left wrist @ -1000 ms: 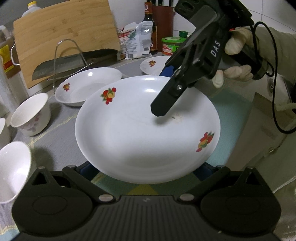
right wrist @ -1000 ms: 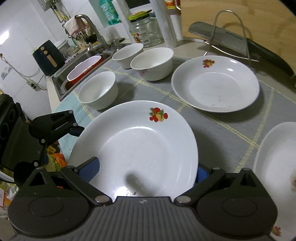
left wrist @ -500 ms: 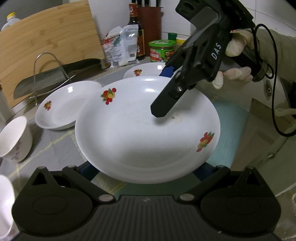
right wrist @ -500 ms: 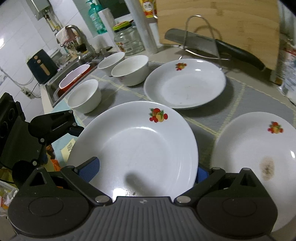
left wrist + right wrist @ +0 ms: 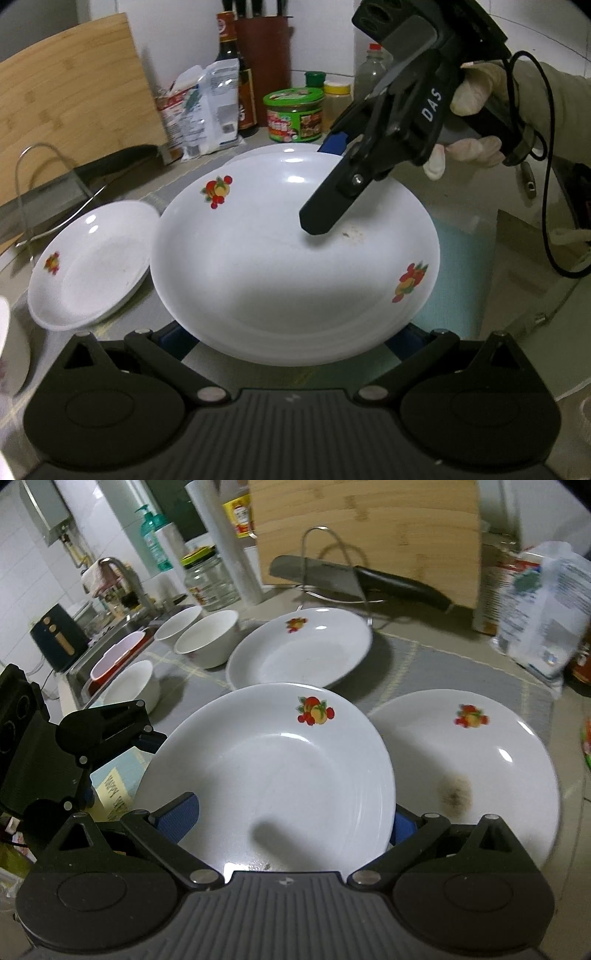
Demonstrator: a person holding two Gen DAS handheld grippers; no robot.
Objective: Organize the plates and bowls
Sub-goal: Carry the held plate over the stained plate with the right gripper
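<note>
— Kitchen counter under you, grey checked mat [image 5: 461, 668] over it, sink [image 5: 110, 646] off to the far left of your right gripper [image 5: 291, 819]. What is that tool doing?

— It is clamped on the near rim of the held plate [image 5: 273, 771], one blue pad on each side of the rim. The plate sits nearly level, its fruit print on the far side from you.

— And your left gripper [image 5: 295, 332]?

— Clenched on the same plate [image 5: 291, 266] from the opposite edge. In its view your right gripper [image 5: 354, 177] slants down from the upper right, one dark finger [image 5: 325, 214] lying over the plate's inner face. Your gloved hand [image 5: 469, 122] wraps the handle, sleeve and a black cable [image 5: 550, 155] trailing off right.

— What lies beyond the tools?

— Just right of your right gripper, partly under the held plate's edge, a second plate [image 5: 476, 760] with a brown stain rests on the mat. Straight ahead of it sits a third plate [image 5: 303, 650], and to the left ahead three bowls [image 5: 207, 637], one nearer than the other two.

— And behind those?

— A wire rack [image 5: 332, 565] holding a cleaver [image 5: 332, 578], a wooden cutting board [image 5: 369, 528] leaning upright behind it, a glass jar [image 5: 210, 579] and a soap bottle [image 5: 153, 539] further left. From your left gripper, a green tub [image 5: 293, 116], a dark sauce bottle [image 5: 234, 74] and white bags [image 5: 201, 110] stand far ahead by the wall.
</note>
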